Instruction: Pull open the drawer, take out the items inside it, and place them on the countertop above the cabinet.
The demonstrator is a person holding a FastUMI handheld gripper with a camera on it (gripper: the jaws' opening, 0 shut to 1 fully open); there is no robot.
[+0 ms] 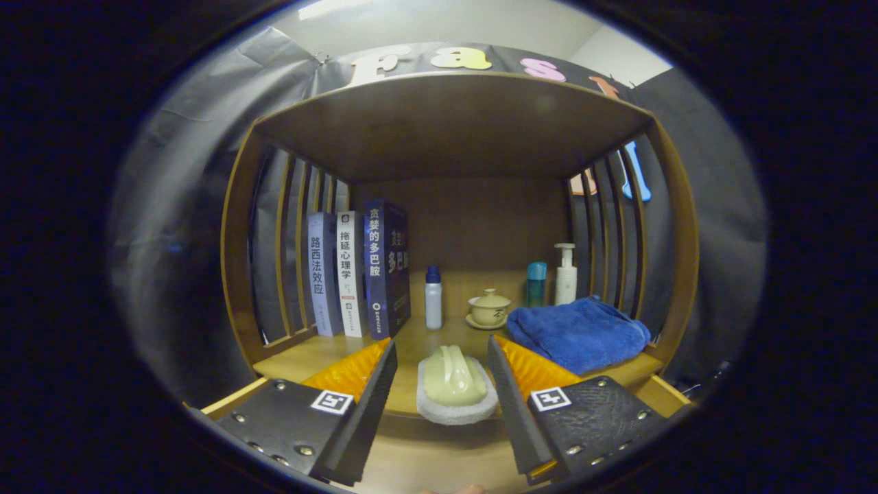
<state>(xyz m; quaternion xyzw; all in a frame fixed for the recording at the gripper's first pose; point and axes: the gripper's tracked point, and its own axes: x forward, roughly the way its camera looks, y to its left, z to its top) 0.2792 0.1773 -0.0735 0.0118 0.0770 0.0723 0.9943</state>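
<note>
The gripper (442, 374) holds its fingers wide apart. Between them, on the front edge of the wooden countertop (322, 353), lies a pale green handled scrubbing brush with white sponge base (455, 384), touching neither finger.

The tongs (442, 363) consist of two wedge-shaped fingers (343, 418) tapering forward to narrow tips. Each finger has a flat textured plate fastened with round metal screws along its edges. Each plate carries one square black-and-white marker near its front. The inner faces are ribbed.
</note>
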